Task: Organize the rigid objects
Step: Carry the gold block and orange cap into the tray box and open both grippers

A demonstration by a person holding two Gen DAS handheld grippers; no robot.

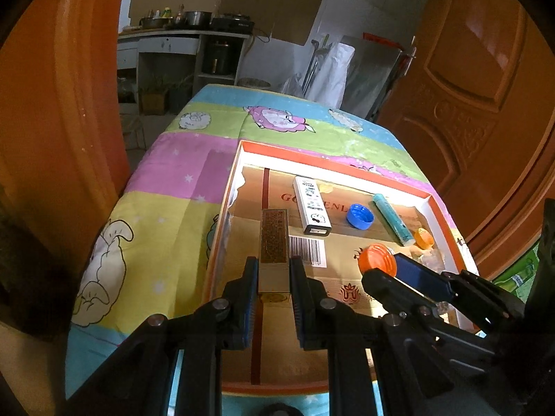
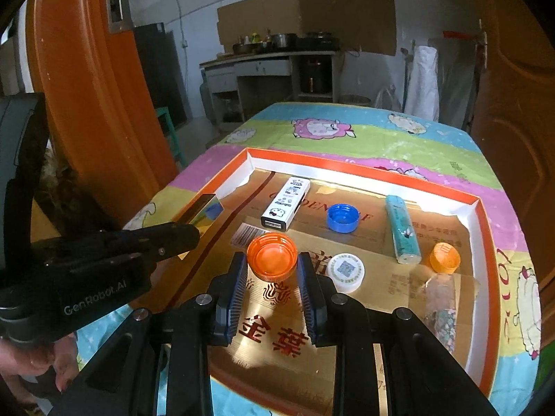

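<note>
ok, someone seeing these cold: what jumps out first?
Probably the two loaded claws over the shallow orange-rimmed box on the cartoon-sheep cloth. The left claw is clamped on a slim gold box above the box's left side, and the right claw grips a big orange cap near the middle. Behind them, on the box floor, lie a white stick, a blue cap and a teal tube.

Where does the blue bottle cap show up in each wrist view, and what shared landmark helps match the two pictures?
Left wrist view: the blue bottle cap lies right of centre in the tray, between the white printed box and the teal tube.
Right wrist view: the cap sits just above centre, again between the white box and the tube.
Shared landmark: the tray's orange rim.
</note>
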